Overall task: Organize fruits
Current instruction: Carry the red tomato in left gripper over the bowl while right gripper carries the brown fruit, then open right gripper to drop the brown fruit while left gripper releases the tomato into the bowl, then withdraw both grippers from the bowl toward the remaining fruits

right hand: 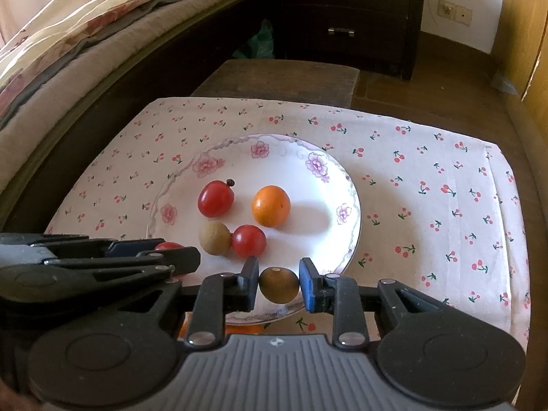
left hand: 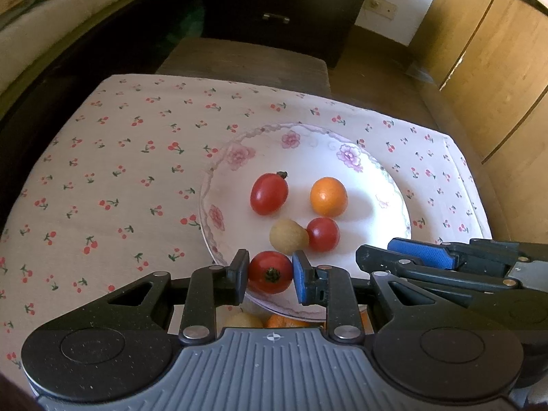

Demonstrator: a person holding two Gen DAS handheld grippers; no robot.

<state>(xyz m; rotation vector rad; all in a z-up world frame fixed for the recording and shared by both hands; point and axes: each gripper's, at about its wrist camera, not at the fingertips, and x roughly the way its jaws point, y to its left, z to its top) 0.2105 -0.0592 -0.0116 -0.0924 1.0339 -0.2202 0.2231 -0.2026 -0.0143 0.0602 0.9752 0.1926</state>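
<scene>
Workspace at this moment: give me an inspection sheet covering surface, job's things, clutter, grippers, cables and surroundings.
Surface: cherry-print tablecloth under a floral-rimmed plate.
Job's things: on the plate, an orange, an oval tomato, a round tomato touching a tan fruit.
Clutter: nothing seen.
Grippers: left gripper shut on a stemmed tomato; right gripper shut on a brown fruit; both at the plate's near rim.
Cables: nothing seen.
Surroundings: bed, dark drawer unit, wooden stool, wall socket.

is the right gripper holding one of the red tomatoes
No, the right gripper is shut on a brown round fruit over the plate's near rim.
</scene>
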